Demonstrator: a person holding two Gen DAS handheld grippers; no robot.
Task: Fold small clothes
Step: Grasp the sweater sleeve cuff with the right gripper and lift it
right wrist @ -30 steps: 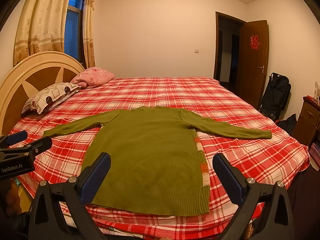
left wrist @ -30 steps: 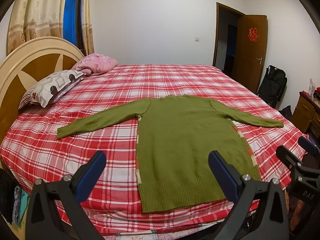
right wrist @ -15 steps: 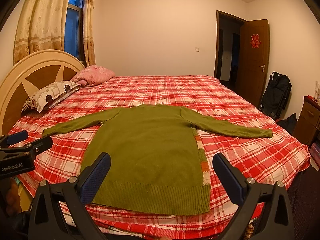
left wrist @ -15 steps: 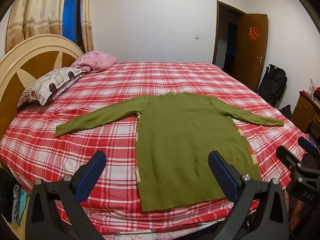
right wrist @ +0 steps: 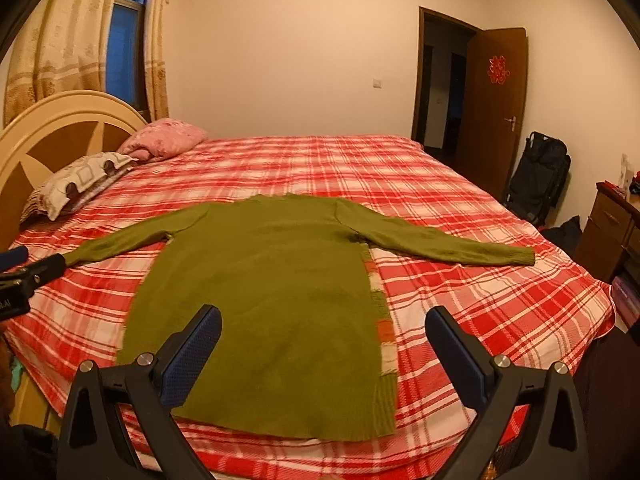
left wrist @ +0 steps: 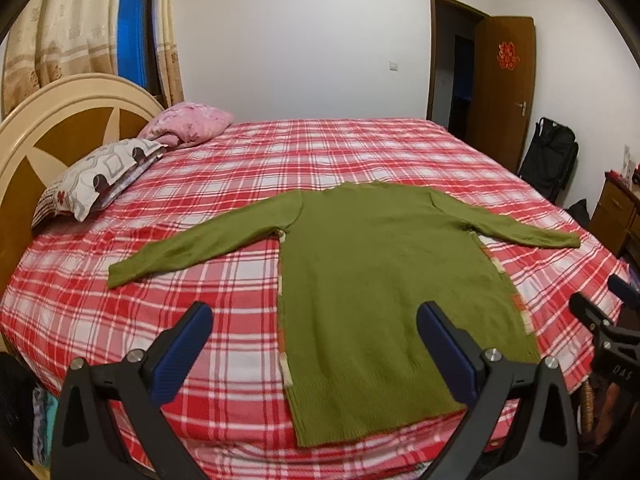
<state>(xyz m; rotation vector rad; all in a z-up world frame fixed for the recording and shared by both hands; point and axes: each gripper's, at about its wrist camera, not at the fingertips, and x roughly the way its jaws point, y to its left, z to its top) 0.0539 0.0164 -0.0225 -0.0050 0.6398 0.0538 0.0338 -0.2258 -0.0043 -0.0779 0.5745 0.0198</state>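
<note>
A green long-sleeved sweater (left wrist: 384, 280) (right wrist: 272, 300) lies flat on the red plaid bed (left wrist: 200, 280) (right wrist: 480, 300), hem toward me and both sleeves spread out sideways. My left gripper (left wrist: 312, 344) hovers open above the bed's near edge, over the sweater's left hem corner, touching nothing. My right gripper (right wrist: 324, 344) is open too, hanging over the sweater's lower right part with nothing between its fingers. Each gripper shows at the side of the other's view: the right gripper (left wrist: 608, 312), the left gripper (right wrist: 24, 268).
Two pillows, a patterned pillow (left wrist: 100, 176) and a pink pillow (left wrist: 188, 124), lie by the wooden headboard (left wrist: 48, 120) at left. A black bag (left wrist: 552, 160), a wooden dresser (left wrist: 616, 208) and an open door (left wrist: 504, 88) stand on the right.
Both grippers have edged forward over the bed's near edge, so the sweater sits slightly lower and closer in both views. Jaws stay open and the sweater has not moved.
</note>
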